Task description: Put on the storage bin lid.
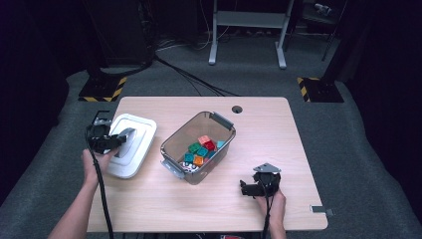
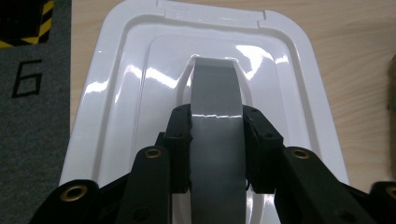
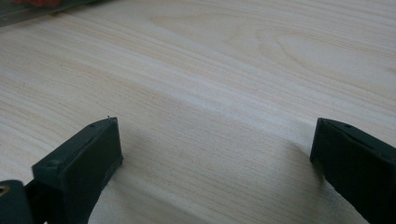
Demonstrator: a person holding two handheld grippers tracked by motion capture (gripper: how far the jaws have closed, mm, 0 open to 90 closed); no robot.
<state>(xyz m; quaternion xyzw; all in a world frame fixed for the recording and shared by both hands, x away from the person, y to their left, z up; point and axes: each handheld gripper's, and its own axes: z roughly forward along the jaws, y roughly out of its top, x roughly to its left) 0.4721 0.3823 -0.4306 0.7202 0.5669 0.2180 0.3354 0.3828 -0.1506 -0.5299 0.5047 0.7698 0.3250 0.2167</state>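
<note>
Floor mat [image 2: 32, 116] w/ "6" beside lid [image 2: 116, 93].

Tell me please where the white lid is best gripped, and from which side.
Grip the white lid by its grey handle, from above. The handle rises as a narrow arch over the flat lid, so the jaws fit on its two sides, as the left gripper does.

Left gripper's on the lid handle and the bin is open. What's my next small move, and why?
Probably lift the lid straight up off the table. The left gripper is already shut on its grey handle, the lid lies flat left of the bin, and the bin stands uncovered with blocks inside. The right gripper is open over bare table, free to steady the bin.
</note>
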